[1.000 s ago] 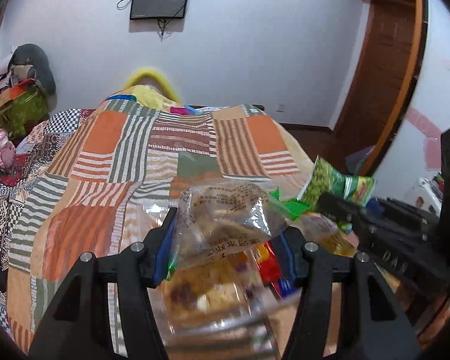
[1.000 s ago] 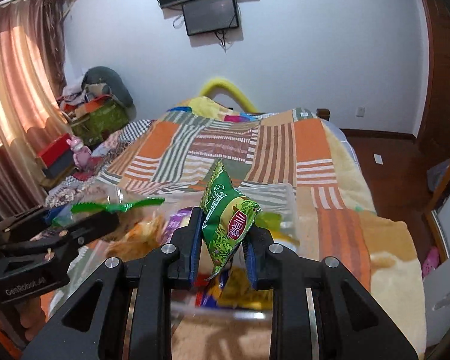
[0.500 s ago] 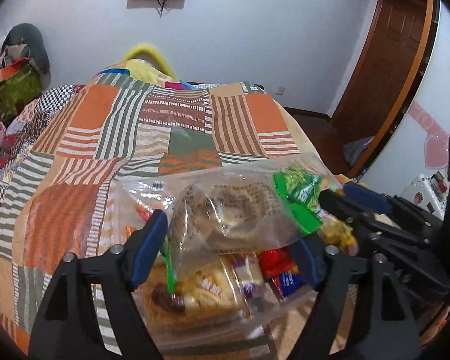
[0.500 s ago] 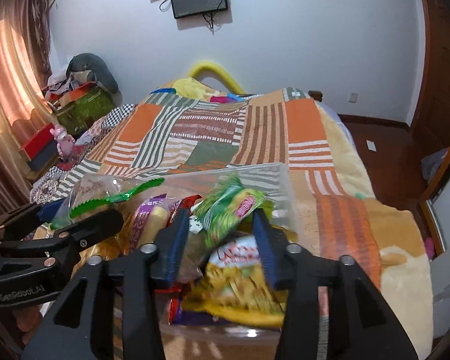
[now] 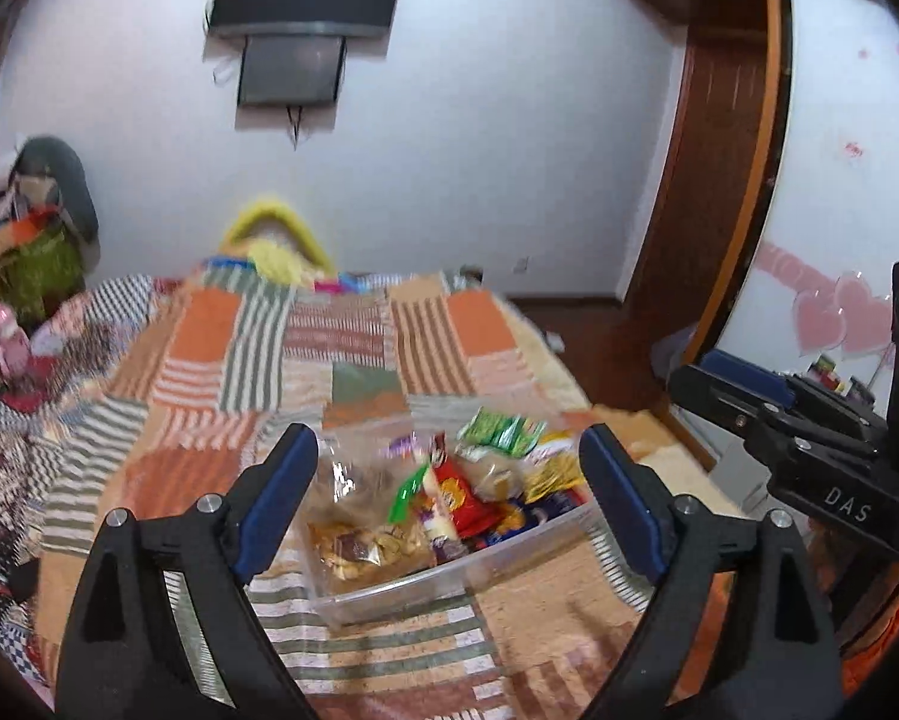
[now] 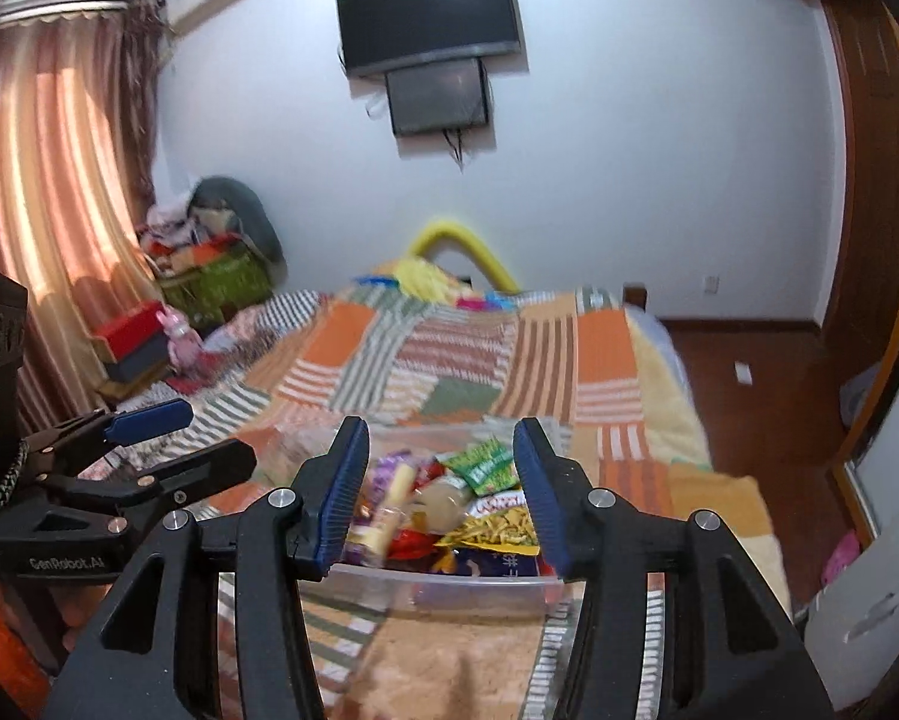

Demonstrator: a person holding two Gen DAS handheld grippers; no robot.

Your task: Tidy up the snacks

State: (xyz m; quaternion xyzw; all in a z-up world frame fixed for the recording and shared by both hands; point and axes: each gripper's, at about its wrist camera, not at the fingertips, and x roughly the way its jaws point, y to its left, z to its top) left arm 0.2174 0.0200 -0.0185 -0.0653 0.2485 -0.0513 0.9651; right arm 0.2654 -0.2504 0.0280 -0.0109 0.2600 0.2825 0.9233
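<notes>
Both grippers [image 5: 449,468] [image 6: 440,468] open — above snack bin [image 5: 401,591]

walls: white | TV [image 6: 428,12] wall-mounted | curtains [image 6: 47,210] sunlit | floor [image 6: 761,372] wooden | bed [image 6: 449,360] patchwork-covered

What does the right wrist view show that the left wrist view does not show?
Only the right wrist view shows the curtain and the red box. Only the left wrist view shows the pink heart stickers on the wardrobe door. Both share the clear bin of snacks on the patchwork blanket, the wall screen, and both hand-held grippers, open and holding nothing.
</notes>
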